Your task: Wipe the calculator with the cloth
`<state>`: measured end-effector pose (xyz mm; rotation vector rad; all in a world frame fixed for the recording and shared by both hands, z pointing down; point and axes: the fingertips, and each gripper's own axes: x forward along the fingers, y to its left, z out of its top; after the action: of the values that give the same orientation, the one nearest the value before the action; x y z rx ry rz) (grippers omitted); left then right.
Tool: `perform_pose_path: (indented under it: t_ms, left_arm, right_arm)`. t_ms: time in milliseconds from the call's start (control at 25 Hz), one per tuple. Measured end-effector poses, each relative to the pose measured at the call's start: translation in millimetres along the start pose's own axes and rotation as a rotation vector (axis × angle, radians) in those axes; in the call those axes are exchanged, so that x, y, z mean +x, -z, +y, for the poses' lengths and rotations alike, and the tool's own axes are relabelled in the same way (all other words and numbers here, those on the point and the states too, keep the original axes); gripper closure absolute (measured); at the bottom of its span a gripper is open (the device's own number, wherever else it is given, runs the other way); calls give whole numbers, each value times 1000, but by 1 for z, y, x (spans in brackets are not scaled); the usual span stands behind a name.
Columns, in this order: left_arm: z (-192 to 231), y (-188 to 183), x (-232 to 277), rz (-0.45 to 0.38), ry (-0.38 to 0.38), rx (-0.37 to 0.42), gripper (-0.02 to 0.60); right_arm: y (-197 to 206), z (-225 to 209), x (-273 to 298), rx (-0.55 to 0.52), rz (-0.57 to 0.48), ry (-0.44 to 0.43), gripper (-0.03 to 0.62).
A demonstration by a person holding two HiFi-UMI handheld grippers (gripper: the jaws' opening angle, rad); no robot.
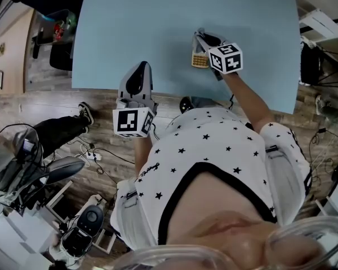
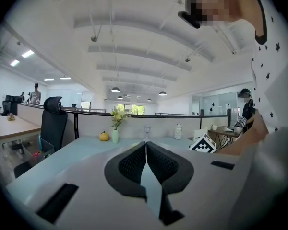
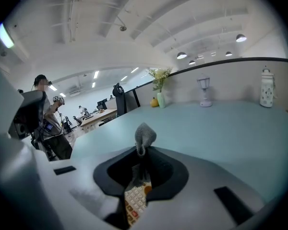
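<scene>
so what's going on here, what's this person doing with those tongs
A person works at a light blue table with tongs in each hand. The right tongs are shut on a grey cloth, held just over a calculator that lies on the table, so the wiping looks under way or about to start. The left tongs are shut and empty, at the table's near edge, apart from the calculator.

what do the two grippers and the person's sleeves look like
Both the left gripper and right gripper have pale grey moulded shells with black textured pads. Each carries a white cube printed with black square markers. The person wears a white short-sleeved shirt dotted with small black stars, with black trim at the neckline.
</scene>
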<state>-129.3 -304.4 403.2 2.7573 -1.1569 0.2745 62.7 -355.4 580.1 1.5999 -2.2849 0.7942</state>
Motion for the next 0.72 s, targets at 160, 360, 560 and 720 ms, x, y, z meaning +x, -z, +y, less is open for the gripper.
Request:
perform_pose_path:
  t_ms: [160,360,560,720]
  left_arm:
    - [3,-5,10,-1,-10,-5,551]
    - [8,-7,31,9,-1,-5,551]
    - [4,-7,54,7,14,-9,551]
    - [-7,-4,72,39,66,3,551]
  right_arm:
    - [9,-6,16,-13,51,-2,547]
    - [19,-11,29,-4,101,-1,548]
    - [25,-10,32,-41,116,-23,548]
    - [26,-13,31,-42,120,-24,548]
